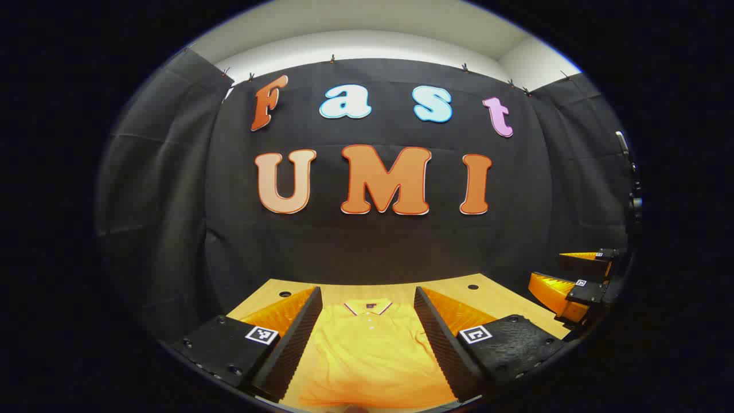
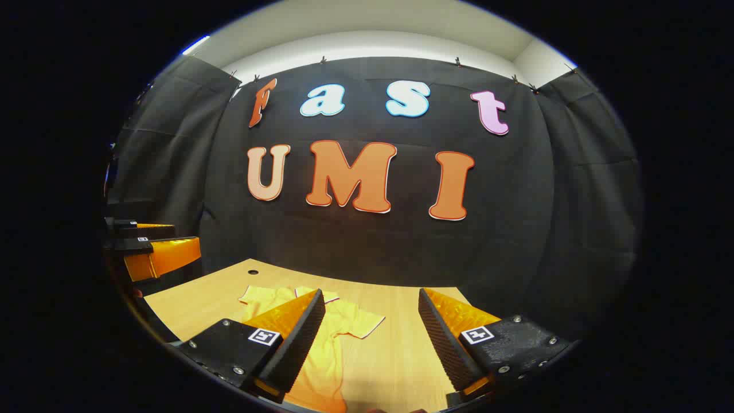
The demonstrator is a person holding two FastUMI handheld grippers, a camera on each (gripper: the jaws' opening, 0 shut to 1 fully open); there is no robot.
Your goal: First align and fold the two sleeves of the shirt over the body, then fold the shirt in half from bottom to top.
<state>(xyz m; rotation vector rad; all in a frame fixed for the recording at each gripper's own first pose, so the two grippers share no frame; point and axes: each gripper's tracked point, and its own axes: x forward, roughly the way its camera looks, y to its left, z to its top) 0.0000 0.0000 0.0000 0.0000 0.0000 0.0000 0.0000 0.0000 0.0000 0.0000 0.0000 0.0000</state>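
Lying flat on wooden surface, yellow shirt; left gripper and right gripper both apart, above near edge.

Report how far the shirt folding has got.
Nothing looks folded yet. The yellow shirt lies flat on the wooden table, collar away, one short sleeve spread out to the side. The left gripper and right gripper hover open, holding nothing. Both sleeve folds and the bottom-to-top fold remain.

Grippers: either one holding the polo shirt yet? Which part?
Nothing held. Left gripper and right gripper both open above the yellow polo shirt.
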